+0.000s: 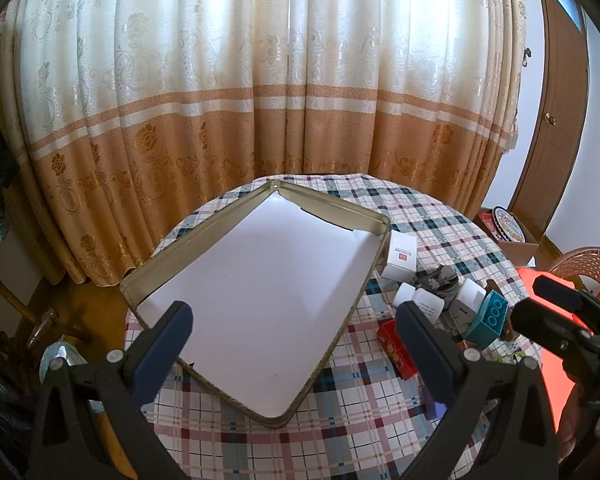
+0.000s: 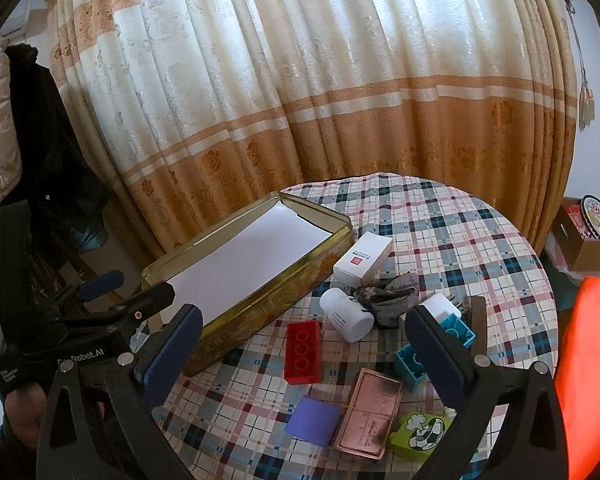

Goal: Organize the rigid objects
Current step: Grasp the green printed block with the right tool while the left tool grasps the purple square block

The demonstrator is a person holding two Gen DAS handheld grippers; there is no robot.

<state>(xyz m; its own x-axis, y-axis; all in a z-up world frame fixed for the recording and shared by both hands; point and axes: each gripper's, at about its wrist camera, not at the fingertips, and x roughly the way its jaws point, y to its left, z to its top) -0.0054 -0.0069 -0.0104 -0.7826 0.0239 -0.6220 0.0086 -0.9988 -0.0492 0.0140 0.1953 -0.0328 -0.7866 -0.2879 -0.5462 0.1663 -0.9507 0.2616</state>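
Note:
A shallow metal tin (image 1: 204, 240), lined with white paper and with nothing in it, lies on the round plaid table; it also shows in the right wrist view (image 2: 260, 304). My left gripper (image 1: 294, 344) is open and empty above its near corner. My right gripper (image 2: 304, 354) is open and empty above a pile of objects: a red brick (image 2: 302, 350), a white bottle (image 2: 346, 314), a white box (image 2: 362, 258), teal bricks (image 2: 410, 364), a purple block (image 2: 314, 420), a pink metal case (image 2: 370, 412) and a green brick (image 2: 422, 436).
A crumpled grey cloth (image 2: 388, 294) lies among the objects. The plaid table (image 2: 480, 240) is round, with a curtain close behind it. A cardboard box with a cookie tin (image 2: 598, 220) sits on the floor at the right. An orange thing (image 2: 588, 360) lies at the table's right edge.

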